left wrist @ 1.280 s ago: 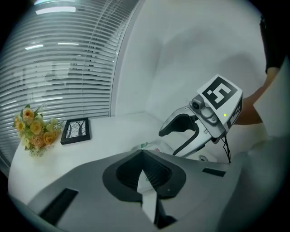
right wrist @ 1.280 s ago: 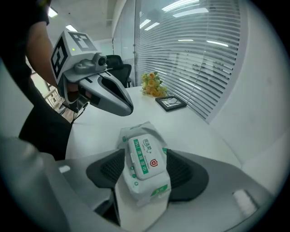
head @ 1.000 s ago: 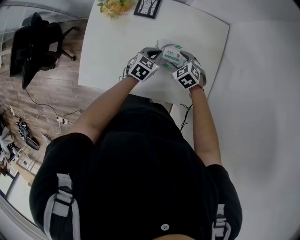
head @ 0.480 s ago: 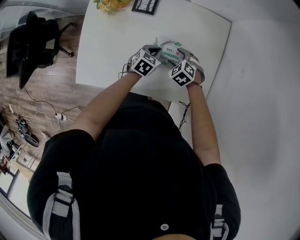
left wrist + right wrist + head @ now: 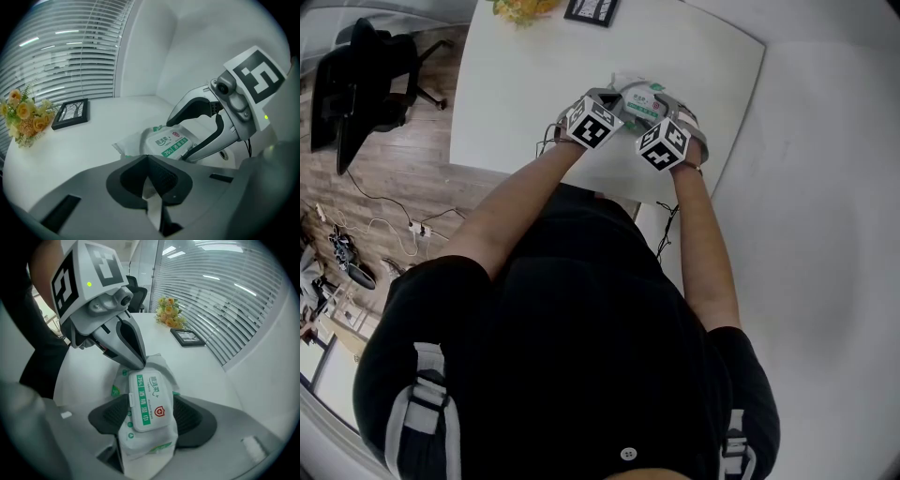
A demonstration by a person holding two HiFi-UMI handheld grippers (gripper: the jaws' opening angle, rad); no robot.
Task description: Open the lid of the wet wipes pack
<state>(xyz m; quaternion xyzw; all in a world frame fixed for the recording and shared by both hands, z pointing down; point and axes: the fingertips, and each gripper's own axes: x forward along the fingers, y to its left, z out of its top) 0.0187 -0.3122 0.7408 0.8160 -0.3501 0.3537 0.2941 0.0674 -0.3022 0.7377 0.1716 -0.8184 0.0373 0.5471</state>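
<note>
Right gripper view: right gripper [image 5: 150, 416] has its two dark pads pressed against the long sides of the wet wipes pack [image 5: 145, 446], one pad on each side, both touching. Pack runs lengthwise away from the camera. Lid [image 5: 147, 401] is white with a green printed band and lies flat and closed on the pack's top face. At the pack's far end, left gripper [image 5: 139, 363] comes in from the upper left. Its jaw tips are together on the crimped edge of the wrapper. Its marker cube [image 5: 86, 273] sits above, with a green light lit on it.

Left gripper view: jaws closed together, with a thin strip of white wrapper pinched between them. Beyond the jaws the pack shows label-up, with the right gripper's two jaws reaching along either side of it.

Head view: both grippers meet over the right half of the white table [image 5: 516, 84], with the pack between them. The person's bare forearms reach forward from a black shirt [image 5: 581, 356]. No view settles whether the pack rests on the tabletop or is held just clear of it.

Surroundings: bunch of yellow flowers [image 5: 23, 117] and black picture frame [image 5: 70, 112] stand near each other at the table's far edge, well apart from the pack. Window blinds [image 5: 70, 51] are behind them. Black office chair [image 5: 361, 80] stands on the wooden floor [image 5: 403, 187], off the table's left side.
</note>
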